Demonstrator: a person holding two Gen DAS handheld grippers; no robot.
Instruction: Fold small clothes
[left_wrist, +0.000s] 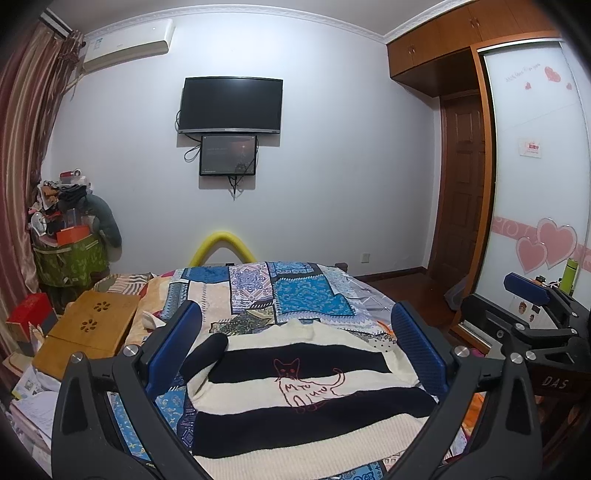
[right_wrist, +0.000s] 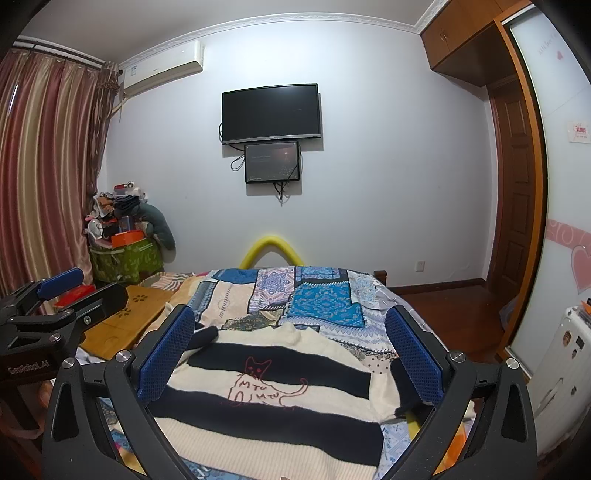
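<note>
Looking along the left gripper (left_wrist: 295, 350), its jaws stand wide apart and empty above a striped sweater (left_wrist: 306, 398) lying flat on the bed (left_wrist: 295, 291), one dark sleeve (left_wrist: 207, 354) near the left pad. From the right gripper (right_wrist: 291, 354), jaws likewise released, the other sleeve (right_wrist: 402, 376) shows; folding seems unstarted, so next likely means pinching a sleeve

We see our left black plastic two-finger gripper (left_wrist: 295, 347) with blue dimpled pads (left_wrist: 419, 349), silver screws and white "DAS" lettering; our matching right black gripper (right_wrist: 291, 350) reads "GenRobot.AI" on its side.
</note>
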